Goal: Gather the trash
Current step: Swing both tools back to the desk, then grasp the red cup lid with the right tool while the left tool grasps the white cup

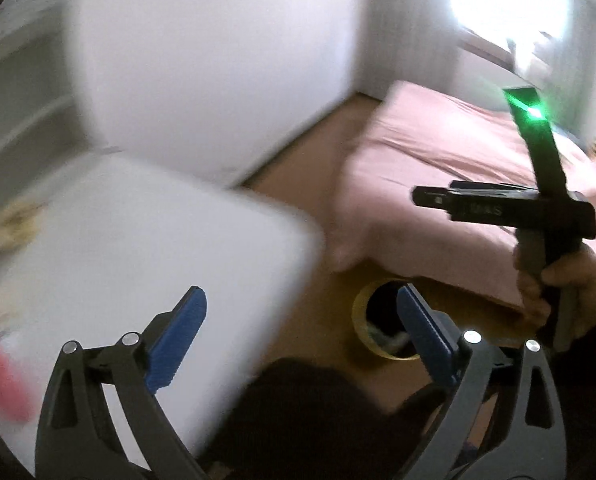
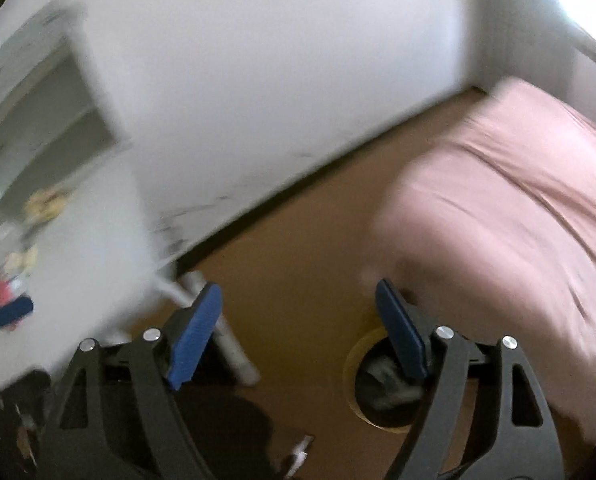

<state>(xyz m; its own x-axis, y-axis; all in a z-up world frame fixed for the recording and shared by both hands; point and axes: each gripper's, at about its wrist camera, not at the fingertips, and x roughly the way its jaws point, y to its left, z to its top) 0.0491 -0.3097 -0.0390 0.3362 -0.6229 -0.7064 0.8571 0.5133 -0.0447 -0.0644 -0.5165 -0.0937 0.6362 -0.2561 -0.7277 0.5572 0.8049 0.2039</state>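
Observation:
A round yellow-rimmed bin (image 1: 378, 322) stands on the brown floor by the bed, with pale crumpled trash inside; it also shows in the right wrist view (image 2: 374, 384). My left gripper (image 1: 302, 336) is open and empty, above the table edge and the bin. My right gripper (image 2: 298, 332) is open and empty above the floor; its right finger overlaps the bin. The right gripper's body (image 1: 538, 208) shows in the left wrist view, held in a hand. Blurred yellow, pink and white items (image 2: 14, 276) lie on the white table.
A white table (image 1: 138, 264) fills the left, its legs (image 2: 226, 336) showing on the floor. A bed with a pink sheet (image 2: 518, 216) fills the right. A white wall (image 2: 258, 80) and a shelf unit (image 2: 38, 112) stand behind. Both views are motion-blurred.

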